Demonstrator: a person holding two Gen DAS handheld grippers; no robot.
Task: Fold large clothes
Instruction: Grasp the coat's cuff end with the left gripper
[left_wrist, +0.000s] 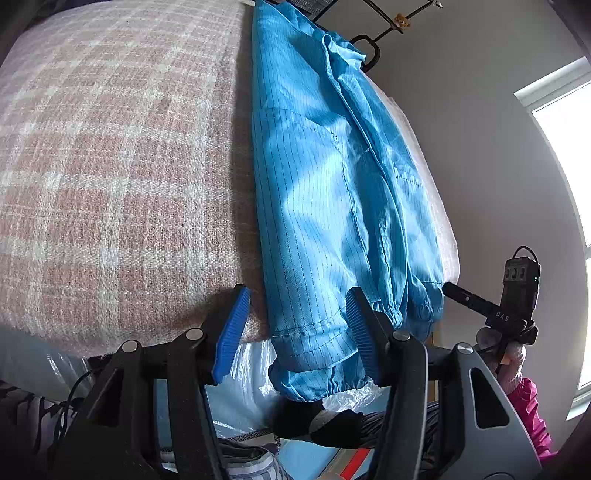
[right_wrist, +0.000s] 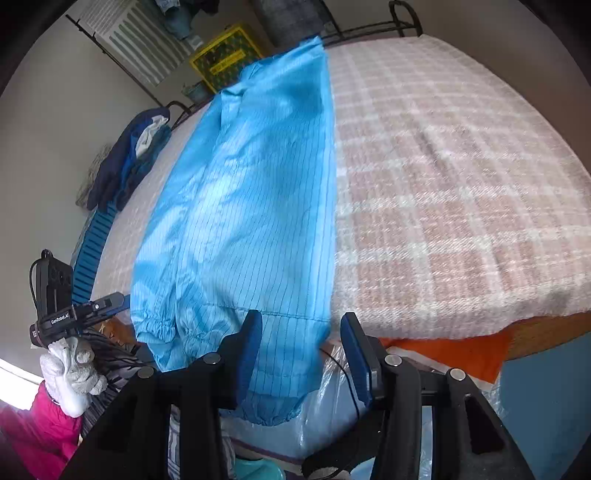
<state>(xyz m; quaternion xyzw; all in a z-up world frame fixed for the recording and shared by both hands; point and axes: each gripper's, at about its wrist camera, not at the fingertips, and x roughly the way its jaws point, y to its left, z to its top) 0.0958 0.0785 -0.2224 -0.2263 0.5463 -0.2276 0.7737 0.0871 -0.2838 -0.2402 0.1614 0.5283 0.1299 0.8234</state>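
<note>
Left gripper (left_wrist: 297, 325), bottom centre of left view: jaws apart w/ nothing pinched, blue pads either side of the coat's (left_wrist: 332, 206) hem, not pressing it. Prob. lined up that way to take the hem corner for the next fold.

Right gripper (right_wrist: 301, 349), bottom centre of right view: also apart, empty; left pad in front of the hem, right pad off the cloth edge, over plastic wrap (right_wrist: 325, 391). Looks set to take the other hem corner.

Coat: light blue, thin stripes, lying long & narrow from bottom centre up to top centre in both views, on the plaid blanket (right_wrist: 461, 184) near the bed edge. Sides seem already folded in, sleeves lying along the body; elastic cuffs (right_wrist: 155, 328) hang over the near edge w/ the hem. Hem overhang prob. left so pads can get under & over it.

Dark clothes pile (right_wrist: 129, 162), left of right view, apart from coat. Gloved hand (right_wrist: 74, 365) holds the other gripper at lower left.
</note>
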